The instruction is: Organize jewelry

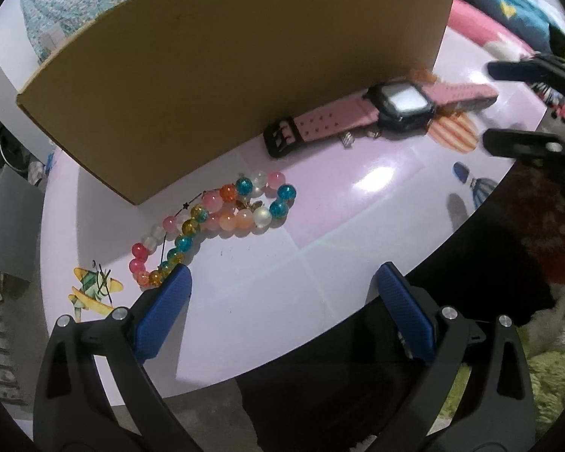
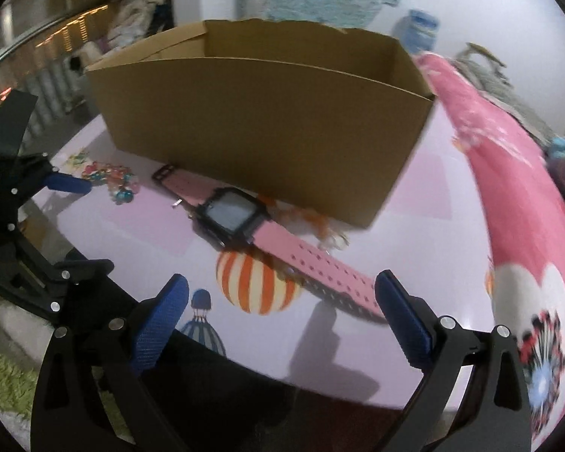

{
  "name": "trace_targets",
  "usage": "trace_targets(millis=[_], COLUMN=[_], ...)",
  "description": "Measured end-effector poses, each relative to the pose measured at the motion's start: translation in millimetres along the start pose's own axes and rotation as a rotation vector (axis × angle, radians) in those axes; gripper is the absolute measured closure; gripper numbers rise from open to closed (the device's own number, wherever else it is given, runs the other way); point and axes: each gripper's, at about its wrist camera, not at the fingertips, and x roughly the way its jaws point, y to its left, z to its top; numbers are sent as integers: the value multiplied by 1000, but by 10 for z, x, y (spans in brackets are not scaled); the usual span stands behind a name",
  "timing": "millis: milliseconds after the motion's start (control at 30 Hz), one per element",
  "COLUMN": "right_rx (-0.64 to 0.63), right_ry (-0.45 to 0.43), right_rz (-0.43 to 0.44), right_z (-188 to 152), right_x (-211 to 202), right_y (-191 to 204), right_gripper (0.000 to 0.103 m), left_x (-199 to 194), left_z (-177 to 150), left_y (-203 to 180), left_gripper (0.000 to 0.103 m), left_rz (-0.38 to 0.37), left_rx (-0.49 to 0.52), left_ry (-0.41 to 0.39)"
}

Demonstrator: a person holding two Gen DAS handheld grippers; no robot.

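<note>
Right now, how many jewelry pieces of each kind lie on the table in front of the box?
Bead bracelets: at least 2, strands overlap, exact number unclear
Pink watch: 1
Orange piece beside the cardboard box, partly hidden: 1
Total: at least 4

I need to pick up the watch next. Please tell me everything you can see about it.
The watch has a square dark case, a pale blank screen and a pink strap with holes and a black buckle. It lies flat, stretched out on the table before the cardboard box, one strap end crossing a striped balloon picture. No fingers touch it.
</note>
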Motion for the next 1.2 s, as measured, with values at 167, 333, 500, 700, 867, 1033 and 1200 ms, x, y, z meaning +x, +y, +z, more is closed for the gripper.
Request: trace_targets(millis=[167, 333, 500, 700, 867, 1033, 1200], right_rx=[-143, -295, -377, -369, -334, -239, -123], right_ry=[23, 49, 57, 91, 125, 147, 162], right_rz=[49, 22, 18, 89, 162, 283, 397], right_z=[119, 157, 209, 319, 457, 539, 565], right_x=[151, 225, 237, 291, 372, 380, 400], right_y=[74, 225, 309, 285, 179, -5, -209], right_gripper=[38, 48, 48, 51, 57, 60, 60], left_x=[-193, -212, -186, -177, -160, -173, -147], left_z=[36, 100, 170, 182, 192, 202, 239], left_y=[-33, -119, -169, -63, -42, -101, -221], left_gripper=[8, 10, 31, 50, 53, 53, 53], left_rz=[11, 43, 38, -18, -23, -3, 33], left_rx=[26, 78, 120, 124, 128, 169, 244], left_ry=[-135, -199, -220, -230, -236, -253, -272])
